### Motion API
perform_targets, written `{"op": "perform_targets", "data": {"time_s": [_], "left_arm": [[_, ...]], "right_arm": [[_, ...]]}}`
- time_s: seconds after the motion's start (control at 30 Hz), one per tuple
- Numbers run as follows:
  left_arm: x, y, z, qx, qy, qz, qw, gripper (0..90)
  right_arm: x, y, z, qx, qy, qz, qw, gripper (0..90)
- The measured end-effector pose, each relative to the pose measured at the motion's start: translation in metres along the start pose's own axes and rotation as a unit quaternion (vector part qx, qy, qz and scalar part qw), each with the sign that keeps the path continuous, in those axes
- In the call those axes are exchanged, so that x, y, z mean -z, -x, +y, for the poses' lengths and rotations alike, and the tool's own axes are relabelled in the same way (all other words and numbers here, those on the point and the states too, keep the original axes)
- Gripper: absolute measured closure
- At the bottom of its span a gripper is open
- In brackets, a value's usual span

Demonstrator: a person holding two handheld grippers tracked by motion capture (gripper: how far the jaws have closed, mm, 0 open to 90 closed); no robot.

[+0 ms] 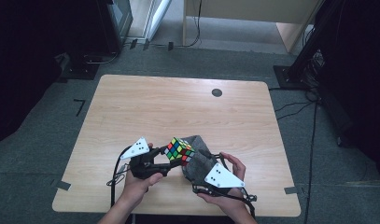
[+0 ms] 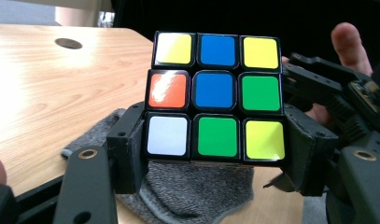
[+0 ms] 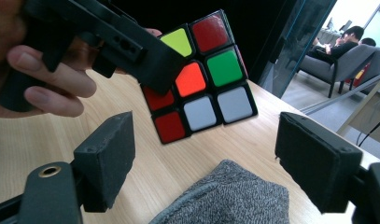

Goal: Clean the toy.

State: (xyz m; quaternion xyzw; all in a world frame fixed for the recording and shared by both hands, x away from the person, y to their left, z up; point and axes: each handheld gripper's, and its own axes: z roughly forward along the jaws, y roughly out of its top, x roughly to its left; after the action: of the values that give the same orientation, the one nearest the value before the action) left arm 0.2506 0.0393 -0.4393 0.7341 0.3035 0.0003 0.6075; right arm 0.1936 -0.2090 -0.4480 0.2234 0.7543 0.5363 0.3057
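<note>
Grey carpet surrounds a pale wooden tabletop (image 1: 178,107) in the high view, with a dark round hole (image 1: 217,92) near its far edge. At the near edge, the left hand-held gripper (image 1: 162,157) holds a scrambled puzzle cube (image 1: 179,150) up off the wood, above a crumpled grey cloth (image 1: 197,163). The right hand-held gripper (image 1: 211,161) sits just beside the cube on the cloth side, its grey plate facing up.

From the left gripper view, the cube (image 2: 217,97) sits squarely between the two black jaws, which are clamped on its bottom layer from either side — a firm, level grip. Cloth (image 2: 192,193) lies below, and the other hand's gripper (image 2: 327,88) stands close on the right.

Seen in the right gripper view, the right hand-held gripper (image 3: 215,163) has its jaws spread wide, with nothing between them; the cube (image 3: 201,79) hangs beyond, apart from both pads (image 3: 108,154), with the cloth (image 3: 229,196) under it.

The work in hand looks like turning a layer or re-gripping the cube. To do it well, I judge the right jaws should square up to a layer the left jaws do not cover, closing only once both pads face flat stickers — a skewed bite could twist the cube out of the left grip.
</note>
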Motion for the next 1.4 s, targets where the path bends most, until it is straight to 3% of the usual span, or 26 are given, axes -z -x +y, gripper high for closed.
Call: {"op": "perform_targets", "data": {"time_s": [0.2,0.27,0.33,0.43,0.57,0.67,0.9,1.03,1.13,1.23,1.3,1.4], "left_arm": [[-0.007,0.006,-0.001,0.001,-0.02,-0.019,0.9996,34.7],[-0.009,0.007,-0.002,-0.004,-0.024,-0.026,0.9994,34.6],[-0.01,0.007,-0.002,-0.01,-0.028,-0.016,0.9994,34.6],[-0.009,0.006,-0.003,-0.011,-0.024,-0.019,0.9995,34.5],[-0.007,0.01,-0.003,-0.039,-0.005,-0.008,0.9992,33.3],[-0.005,0.011,-0.002,-0.049,0.003,0.006,0.9988,31.7],[0.005,0.004,0.003,-0.034,0.027,0.011,0.999,23.5],[0.005,-0.001,0.002,-0.033,0.015,0.009,0.9993,20.5],[0.001,0.0,0.001,-0.042,0.0,0.025,0.9988,10.7],[0.002,-0.004,0.0,-0.022,0.014,0.019,0.9995,10.4],[0.002,-0.007,0.0,-0.014,0.009,0.018,0.9997,11.1],[0.001,-0.009,-0.002,-0.02,0.001,0.039,0.999,13.7]], "right_arm": [[-0.005,-0.011,0.0,0.051,-0.011,-0.027,0.9982,22.9],[-0.007,-0.015,-0.001,0.078,-0.018,-0.048,0.9956,29.9],[-0.009,-0.018,-0.002,0.102,-0.025,-0.063,0.9925,32.1],[-0.009,-0.019,-0.002,0.112,-0.03,-0.064,0.9912,33.5],[-0.009,-0.017,0.0,0.099,-0.03,-0.06,0.9928,34.1],[-0.008,-0.015,0.0,0.092,-0.038,-0.06,0.9932,34.2],[-0.008,-0.002,-0.006,0.056,-0.059,-0.066,0.9946,34.5],[-0.005,0.005,-0.006,0.038,-0.055,-0.067,0.9955,34.5],[-0.001,0.011,-0.004,0.013,-0.046,-0.061,0.997,34.5],[0.003,0.016,-0.003,-0.006,-0.038,-0.055,0.9977,34.5],[0.005,0.018,-0.002,-0.013,-0.037,-0.057,0.9976,34.5],[0.007,0.02,0.0,-0.024,-0.034,-0.051,0.9978,34.5]]}}
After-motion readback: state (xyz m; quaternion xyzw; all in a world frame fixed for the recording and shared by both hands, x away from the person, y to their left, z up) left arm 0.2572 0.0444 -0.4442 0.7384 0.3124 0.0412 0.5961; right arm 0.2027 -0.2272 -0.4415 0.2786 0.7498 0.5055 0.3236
